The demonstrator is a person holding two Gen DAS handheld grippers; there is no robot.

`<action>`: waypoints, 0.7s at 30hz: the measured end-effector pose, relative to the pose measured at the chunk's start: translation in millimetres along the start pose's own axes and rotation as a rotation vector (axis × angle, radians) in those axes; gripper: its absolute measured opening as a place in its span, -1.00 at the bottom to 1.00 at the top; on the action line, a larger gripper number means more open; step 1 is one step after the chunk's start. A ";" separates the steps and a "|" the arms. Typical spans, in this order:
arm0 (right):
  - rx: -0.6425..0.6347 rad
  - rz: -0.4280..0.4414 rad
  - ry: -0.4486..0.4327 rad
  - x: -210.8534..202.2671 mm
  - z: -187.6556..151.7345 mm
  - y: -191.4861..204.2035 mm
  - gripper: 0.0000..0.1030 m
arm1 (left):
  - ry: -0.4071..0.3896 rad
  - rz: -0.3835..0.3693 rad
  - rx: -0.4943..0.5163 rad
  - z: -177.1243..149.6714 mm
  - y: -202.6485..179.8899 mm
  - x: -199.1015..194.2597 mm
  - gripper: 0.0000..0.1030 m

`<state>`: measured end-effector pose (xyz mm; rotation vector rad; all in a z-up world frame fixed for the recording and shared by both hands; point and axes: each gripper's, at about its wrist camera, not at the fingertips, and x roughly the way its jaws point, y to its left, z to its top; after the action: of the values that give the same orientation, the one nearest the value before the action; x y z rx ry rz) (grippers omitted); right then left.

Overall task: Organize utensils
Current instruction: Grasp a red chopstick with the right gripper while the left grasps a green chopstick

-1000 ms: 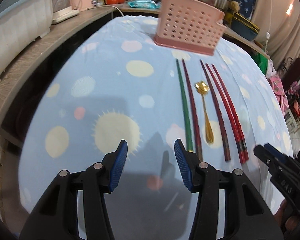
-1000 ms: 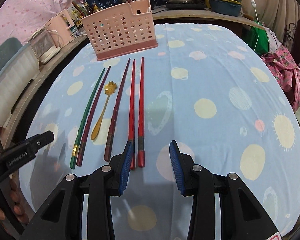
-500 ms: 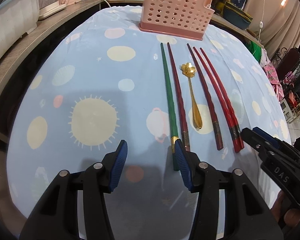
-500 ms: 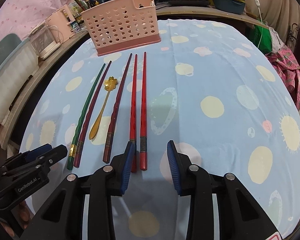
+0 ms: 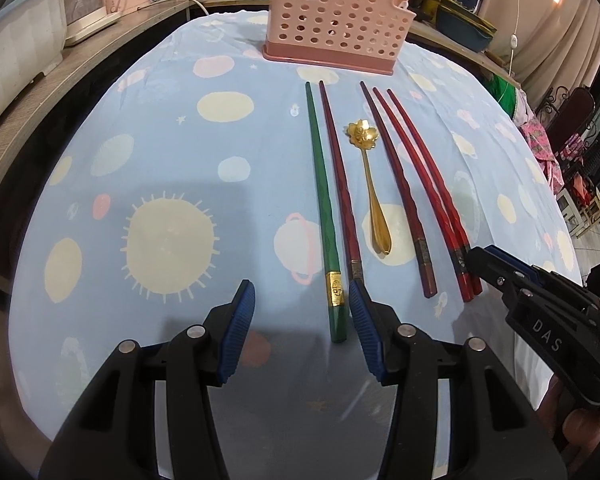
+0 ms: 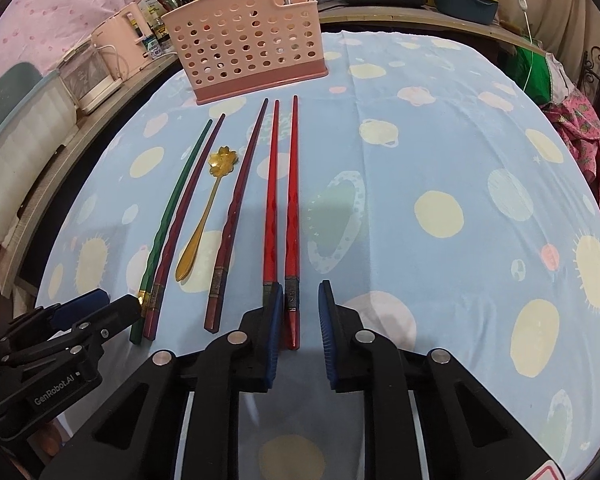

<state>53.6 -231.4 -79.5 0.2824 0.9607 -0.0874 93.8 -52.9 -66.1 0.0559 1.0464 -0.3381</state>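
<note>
The utensils lie in a neat row on the bench (image 5: pixel 100 200), thick ends toward us and tips toward the pink holder (image 5: pixel 336 20) at the far edge, which we take to be where they are meant to go; laid lengthwise like this, each handle end is offered straight to a gripper. From our left run the green chopstick (image 5: pixel 320 184), a dark red chopstick (image 5: pixel 340 176), the gold spoon (image 5: pixel 374 196) with its flower-shaped bowl pointing at the holder, another dark red chopstick (image 5: pixel 400 196), and a bright red pair (image 6: pixel 282 200) lying side by side, just apart.

Our left gripper (image 5: pixel 302 328) hangs open over the near end of the green chopstick, which sits between its jaws close to the right pad (image 5: pixel 364 336); we judge this the start of a pinch on the handle end. Our right gripper (image 6: pixel 300 324) is likewise open, with the rightmost red chopstick's end between its jaws, beside the left pad (image 6: pixel 274 332); neither holds anything yet. The holder stands upright and well apart from both.
</note>
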 end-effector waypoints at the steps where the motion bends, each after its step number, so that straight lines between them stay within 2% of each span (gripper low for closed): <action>1: 0.001 0.000 0.002 0.7 -0.1 -0.9 -0.67 | 0.005 0.002 0.001 -0.2 -0.1 1.7 -0.10; 13: -0.012 -0.006 0.007 5.5 -3.2 -0.4 -0.68 | -0.005 0.036 0.034 -4.6 -4.0 5.5 -0.15; 18: -0.016 -0.008 0.004 5.1 -4.5 -0.4 -0.73 | -0.008 0.017 0.019 -4.2 1.8 4.1 -0.46; 21: -0.014 -0.006 0.005 5.0 -4.6 -1.6 -0.84 | -0.005 -0.003 0.012 -3.7 5.5 4.3 -0.77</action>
<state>52.5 -231.4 -86.4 0.2675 0.9665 -0.0853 94.3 -48.0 -72.3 0.0641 1.0395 -0.3471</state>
